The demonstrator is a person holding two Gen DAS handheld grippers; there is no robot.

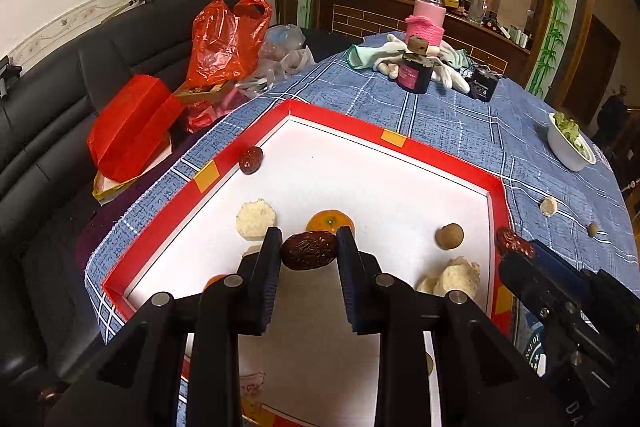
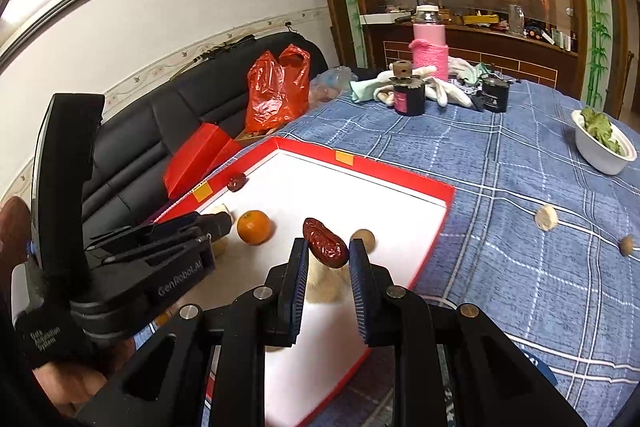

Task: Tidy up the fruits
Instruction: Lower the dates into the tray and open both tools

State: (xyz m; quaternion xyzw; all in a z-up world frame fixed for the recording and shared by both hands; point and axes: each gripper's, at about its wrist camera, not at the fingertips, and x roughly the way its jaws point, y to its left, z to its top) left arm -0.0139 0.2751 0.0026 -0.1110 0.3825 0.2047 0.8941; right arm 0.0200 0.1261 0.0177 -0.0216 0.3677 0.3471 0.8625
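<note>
Two light, wrinkled dried dates, one [image 1: 308,251] in my left gripper [image 1: 308,245], another [image 2: 325,244] in my right gripper [image 2: 326,247], jaws pinching both mid-body, gently.

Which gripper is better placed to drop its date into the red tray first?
Probably left. The left gripper holds its date well over the red tray's white floor; the right gripper holds its date nearer the tray's right rim.

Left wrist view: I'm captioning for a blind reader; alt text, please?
The left gripper pinches a red date above a red-rimmed white tray holding a tangerine, another date and a longan.
</note>
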